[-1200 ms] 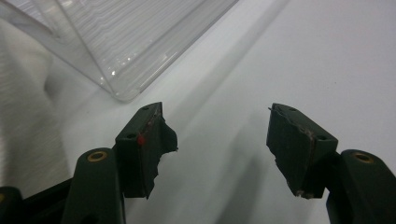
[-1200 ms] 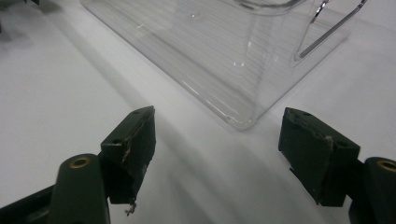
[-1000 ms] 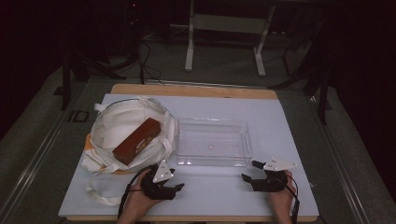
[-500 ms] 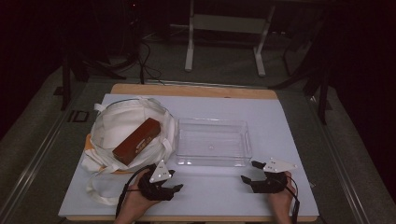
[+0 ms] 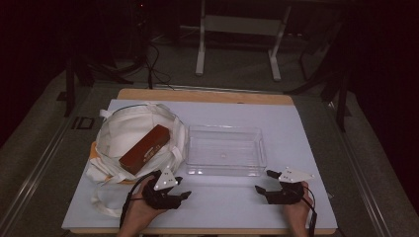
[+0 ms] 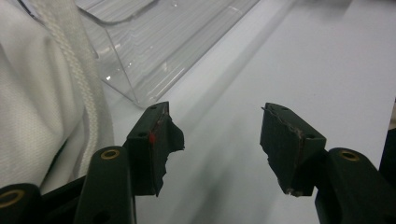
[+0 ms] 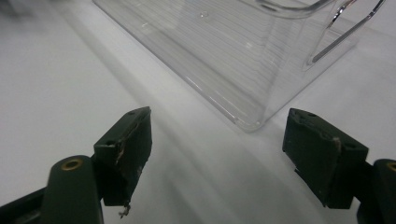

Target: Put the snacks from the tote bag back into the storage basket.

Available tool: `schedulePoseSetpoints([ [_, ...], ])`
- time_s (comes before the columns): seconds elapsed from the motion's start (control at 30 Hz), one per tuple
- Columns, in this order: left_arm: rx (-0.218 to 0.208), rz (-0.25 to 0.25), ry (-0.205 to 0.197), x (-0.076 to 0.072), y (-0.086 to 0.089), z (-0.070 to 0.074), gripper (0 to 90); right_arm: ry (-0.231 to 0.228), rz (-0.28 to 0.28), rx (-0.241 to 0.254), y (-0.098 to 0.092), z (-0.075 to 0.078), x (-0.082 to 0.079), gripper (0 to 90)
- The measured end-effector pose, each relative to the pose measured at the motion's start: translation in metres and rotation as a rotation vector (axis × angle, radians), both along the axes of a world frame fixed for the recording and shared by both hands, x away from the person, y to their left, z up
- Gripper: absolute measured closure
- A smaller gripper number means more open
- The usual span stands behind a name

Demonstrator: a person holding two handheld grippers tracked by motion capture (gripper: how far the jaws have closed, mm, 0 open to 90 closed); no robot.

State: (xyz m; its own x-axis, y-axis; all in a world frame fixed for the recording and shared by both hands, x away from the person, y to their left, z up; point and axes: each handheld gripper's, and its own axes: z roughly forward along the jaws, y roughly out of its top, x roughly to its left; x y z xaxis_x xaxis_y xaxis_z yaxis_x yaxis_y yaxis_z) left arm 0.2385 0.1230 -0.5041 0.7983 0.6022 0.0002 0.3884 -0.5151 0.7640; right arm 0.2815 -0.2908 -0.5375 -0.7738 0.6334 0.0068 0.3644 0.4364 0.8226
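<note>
A clear plastic tray [image 5: 225, 150] stands empty in the middle of the white table mat. To its left lies a white drawstring bag [image 5: 123, 133] with a brown box [image 5: 145, 148] resting on top. My left gripper [image 5: 181, 187] sits low on the mat in front of the bag, open, jaws toward the tray. In the left gripper view the left gripper [image 6: 217, 116] holds nothing, with the tray [image 6: 154, 51] corner and the bag [image 6: 37, 98] cord just ahead. My right gripper [image 5: 264, 181] rests open near the tray's front right corner. In the right gripper view the right gripper [image 7: 219, 116] is bare before the tray [image 7: 243, 51].
The white mat [image 5: 296, 128] covers a wooden table [image 5: 207, 95] whose far edge shows. Bare mat lies between the two grippers and right of the tray. Beyond the table the dark floor holds a metal frame [image 5: 237, 29] and cables.
</note>
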Motion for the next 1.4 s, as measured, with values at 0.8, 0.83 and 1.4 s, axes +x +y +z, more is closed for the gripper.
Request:
schedulePoseSetpoints([
  [0.8,-0.005,0.004,-0.019,-0.005,0.005,0.017,46.3,0.003,-0.001,0.002,0.0,0.0,0.0,23.9],
  [0.83,-0.008,0.004,-0.019,-0.006,0.005,0.018,46.3,0.004,-0.001,0.003,0.0,0.0,0.0,23.9],
  [1.4,-0.018,0.026,-0.044,-0.008,0.013,0.029,46.1,0.007,0.002,0.002,0.0,0.0,0.0,23.9],
])
